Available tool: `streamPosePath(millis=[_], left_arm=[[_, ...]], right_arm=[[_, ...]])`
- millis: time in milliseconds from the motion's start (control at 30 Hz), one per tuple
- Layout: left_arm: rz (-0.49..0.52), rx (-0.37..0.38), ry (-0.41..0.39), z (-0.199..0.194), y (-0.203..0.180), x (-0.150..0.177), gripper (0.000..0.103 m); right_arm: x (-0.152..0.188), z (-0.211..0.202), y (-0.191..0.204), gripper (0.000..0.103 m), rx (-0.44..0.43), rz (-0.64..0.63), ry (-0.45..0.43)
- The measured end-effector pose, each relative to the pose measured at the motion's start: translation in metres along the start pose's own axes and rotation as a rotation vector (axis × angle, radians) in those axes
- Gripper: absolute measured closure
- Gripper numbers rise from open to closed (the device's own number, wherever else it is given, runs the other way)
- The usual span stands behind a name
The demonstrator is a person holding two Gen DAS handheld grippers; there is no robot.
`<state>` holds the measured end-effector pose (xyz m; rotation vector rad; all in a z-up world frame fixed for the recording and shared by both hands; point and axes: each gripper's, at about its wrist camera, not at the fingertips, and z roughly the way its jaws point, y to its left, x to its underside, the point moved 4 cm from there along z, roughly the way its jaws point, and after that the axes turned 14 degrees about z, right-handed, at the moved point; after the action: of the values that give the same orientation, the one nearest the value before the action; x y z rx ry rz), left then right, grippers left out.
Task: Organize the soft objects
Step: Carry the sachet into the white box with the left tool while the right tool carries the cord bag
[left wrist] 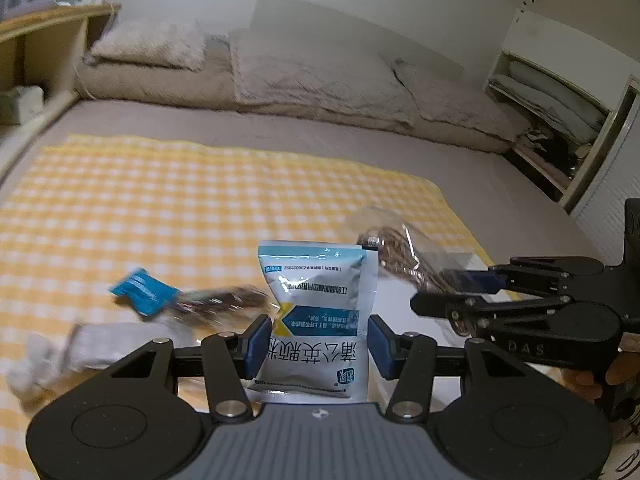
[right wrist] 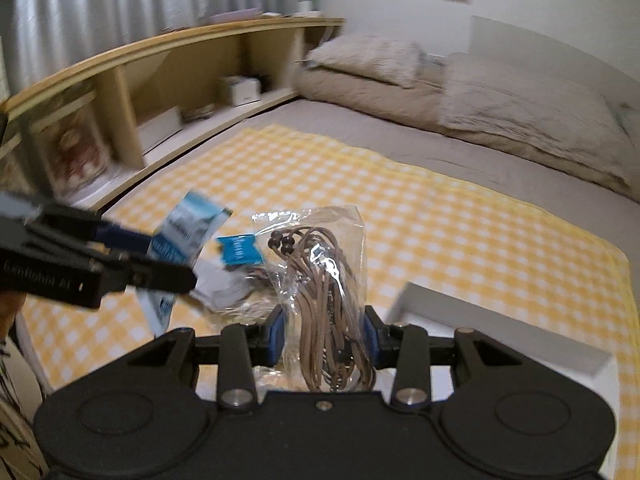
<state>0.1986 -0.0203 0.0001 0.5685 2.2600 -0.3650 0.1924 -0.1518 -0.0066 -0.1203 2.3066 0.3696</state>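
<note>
Two grippers, both loaded right now. My left gripper (left wrist: 318, 344) has its blue pads clamped on the sides of a white-and-teal sachet (left wrist: 318, 312) with printed text, held upright above the near part of the yellow checked cloth (left wrist: 200, 200) that's spread over the bed (left wrist: 360, 140). My right gripper (right wrist: 324, 336) is squeezed tight on a clear plastic bag of brown cord (right wrist: 324, 280), crinkled top sticking up between the fingers, also off the cloth.

From the left wrist view the right gripper sits off at the right edge with the cord bag poking out beside my sachet, close but I can't tell if they touch. Down on the cloth near its front-left part there's a small blue packet (left wrist: 142, 292), a brownish wrapped thing (left wrist: 224, 304) just beside it, and something soft and white (left wrist: 92, 348) nearer the cloth's near edge, all blurry. A white box (right wrist: 500, 328) rests on the cloth at its near right side. Beige pillows (right wrist: 520, 108) lie along the bed's far edge, a wooden shelf unit (right wrist: 180, 68) along the left edge.
</note>
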Motion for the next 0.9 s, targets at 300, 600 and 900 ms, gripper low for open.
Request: streamPosePath(millis=[300,600,900], left_arm=[[-0.046,0.114,0.086,0.045,-0.044,0.001,0.05],[-0.173,0.178,0.21,0.093,-0.071,0.013,0.05],[-0.327,0.185,0.3,0.123,-0.071,0.033,0.05]], right_arm=[[0.013,-0.01,-0.048,0.063,0.12,0.134,0.007],[0.033,-0.013,-0.091,0.063,0.206,0.267,0.041],[0.045,-0.011,-0.107,0.063,0.232,0.325,0.101]])
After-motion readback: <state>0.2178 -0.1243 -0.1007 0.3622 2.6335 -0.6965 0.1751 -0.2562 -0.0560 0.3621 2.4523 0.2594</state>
